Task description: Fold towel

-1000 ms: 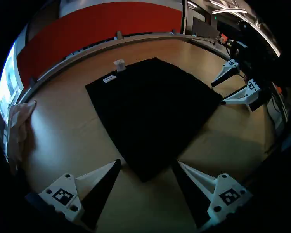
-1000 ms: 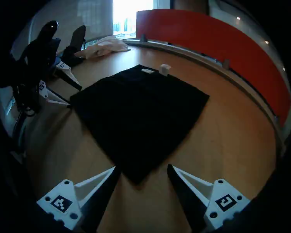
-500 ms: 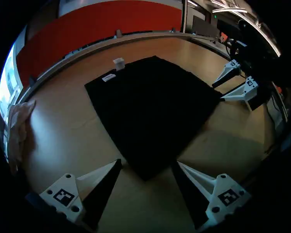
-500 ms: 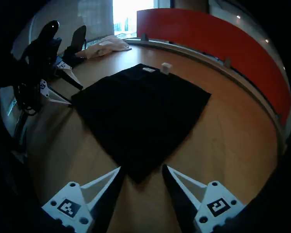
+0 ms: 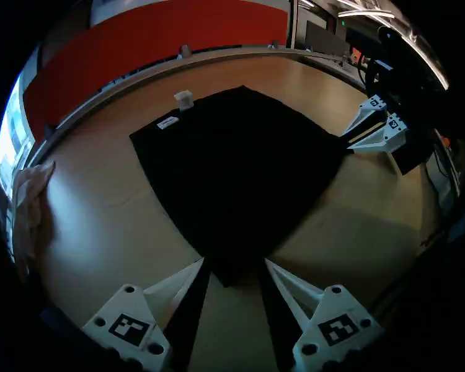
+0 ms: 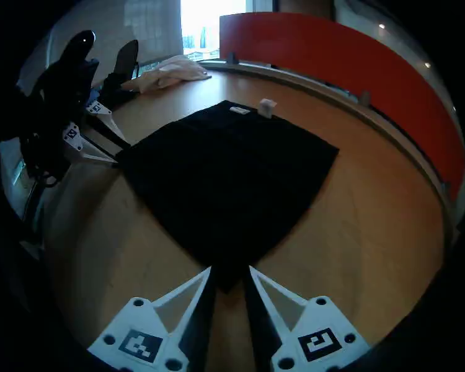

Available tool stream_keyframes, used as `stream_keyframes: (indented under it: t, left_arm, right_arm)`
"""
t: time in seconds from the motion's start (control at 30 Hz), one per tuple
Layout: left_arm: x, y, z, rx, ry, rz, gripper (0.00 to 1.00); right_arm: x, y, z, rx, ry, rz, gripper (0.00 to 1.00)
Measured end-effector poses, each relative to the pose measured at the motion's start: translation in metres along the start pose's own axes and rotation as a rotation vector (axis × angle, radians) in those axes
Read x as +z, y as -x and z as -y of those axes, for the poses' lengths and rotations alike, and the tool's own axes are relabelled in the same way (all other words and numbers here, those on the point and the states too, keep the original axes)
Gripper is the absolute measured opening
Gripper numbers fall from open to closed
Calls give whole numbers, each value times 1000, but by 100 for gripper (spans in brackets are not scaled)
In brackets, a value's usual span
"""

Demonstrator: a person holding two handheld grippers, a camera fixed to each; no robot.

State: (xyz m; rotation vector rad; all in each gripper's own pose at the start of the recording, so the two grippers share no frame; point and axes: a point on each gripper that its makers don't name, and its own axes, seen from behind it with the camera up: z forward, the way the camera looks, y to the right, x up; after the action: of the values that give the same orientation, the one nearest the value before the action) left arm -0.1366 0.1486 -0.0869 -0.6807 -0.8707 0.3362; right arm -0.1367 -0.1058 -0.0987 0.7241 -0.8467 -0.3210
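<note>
A black towel (image 5: 239, 161) (image 6: 226, 180) lies flat on the wooden table, with a small white tag (image 5: 167, 123) near its far corner. The left gripper (image 5: 234, 268) sits low at the towel's near corner, and the corner tip lies between its fingers, which stand a narrow gap apart. In the right gripper view it shows at the towel's left corner (image 6: 113, 154). The right gripper (image 6: 230, 274) straddles its own near corner with an even smaller gap, still open. It also shows in the left gripper view at the towel's right corner (image 5: 350, 137).
A small white block (image 5: 183, 98) (image 6: 267, 106) stands just beyond the towel's far edge. A pale cloth (image 5: 28, 204) (image 6: 170, 69) lies heaped at the table's edge. A red partition (image 5: 152, 37) (image 6: 356, 56) runs along the table's raised back rim.
Both grippers have moved down to the towel's corners and their fingers have drawn closer together around them, the right more than the left. The towel has not moved.
</note>
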Motion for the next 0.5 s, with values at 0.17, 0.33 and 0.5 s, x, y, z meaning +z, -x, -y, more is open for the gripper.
stream_keyframes:
  t: [0.17,0.33,0.5]
  left_arm:
    - [1,-1,4,-23,-16,4,16]
    - [-1,-1,3,-40,-19,10,14]
    - [-5,-4,0,-47,-14,8,14]
  right_arm:
    - [-1,0,8,22,-32,-4,17]
    - [-4,-8,9,37,-27,-36,16]
    - [-12,-16,5,39,-4,-63,15]
